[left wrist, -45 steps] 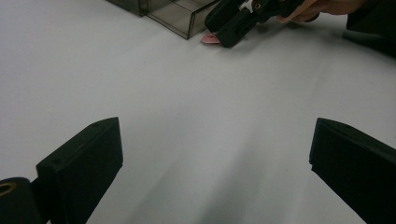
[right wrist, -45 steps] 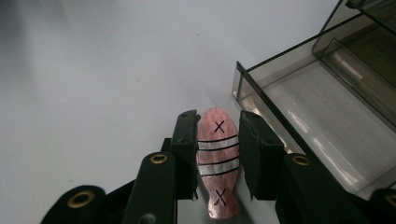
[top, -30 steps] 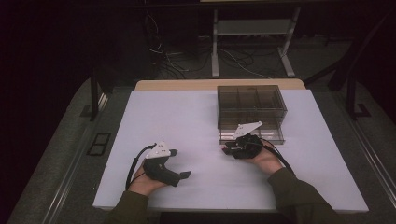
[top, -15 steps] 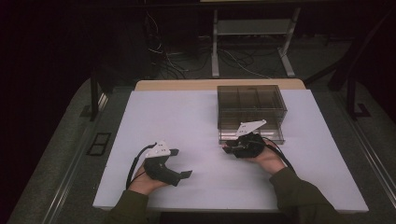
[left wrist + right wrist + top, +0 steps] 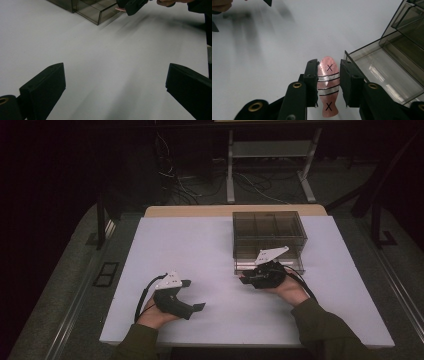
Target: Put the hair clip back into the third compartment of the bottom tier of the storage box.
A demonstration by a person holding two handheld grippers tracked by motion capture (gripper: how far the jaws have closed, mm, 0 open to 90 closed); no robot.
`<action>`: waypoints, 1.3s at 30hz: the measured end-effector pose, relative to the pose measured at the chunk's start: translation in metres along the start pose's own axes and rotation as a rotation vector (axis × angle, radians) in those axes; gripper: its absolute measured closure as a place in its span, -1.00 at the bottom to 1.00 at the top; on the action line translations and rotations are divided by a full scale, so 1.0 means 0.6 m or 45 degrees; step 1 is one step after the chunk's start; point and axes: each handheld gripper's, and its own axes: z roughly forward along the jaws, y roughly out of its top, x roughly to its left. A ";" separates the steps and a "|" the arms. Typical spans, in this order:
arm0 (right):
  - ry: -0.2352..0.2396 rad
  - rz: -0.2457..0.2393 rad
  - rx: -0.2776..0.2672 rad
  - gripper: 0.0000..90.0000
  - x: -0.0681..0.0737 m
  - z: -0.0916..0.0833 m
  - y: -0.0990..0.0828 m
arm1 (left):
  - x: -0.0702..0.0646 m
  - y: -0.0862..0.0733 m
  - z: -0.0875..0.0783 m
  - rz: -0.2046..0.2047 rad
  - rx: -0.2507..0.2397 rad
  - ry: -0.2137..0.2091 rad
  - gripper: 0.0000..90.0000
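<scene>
Right gripper (image 5: 328, 85) clamps a pink fish-shaped piece (image 5: 327, 86) across its striped middle, jaws closed on both sides, held just above the table (image 5: 200, 245) beside the open drawer (image 5: 387, 75) of the smoked plastic box (image 5: 269, 232). Left gripper (image 5: 115, 92) has jaws spread wide, holding nothing, low over bare table, well apart from the box. Step looks like carry-to-drawer: the fish is gripped but not yet inside. Next move likely needs a lift over the drawer's front wall, then release. That wall is the only obstacle; the table is otherwise bare.
</scene>
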 end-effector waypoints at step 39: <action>0.004 0.062 -0.096 0.49 -0.020 -0.054 0.005 | 0.002 -0.003 -0.001 -0.006 0.000 0.011 -0.93</action>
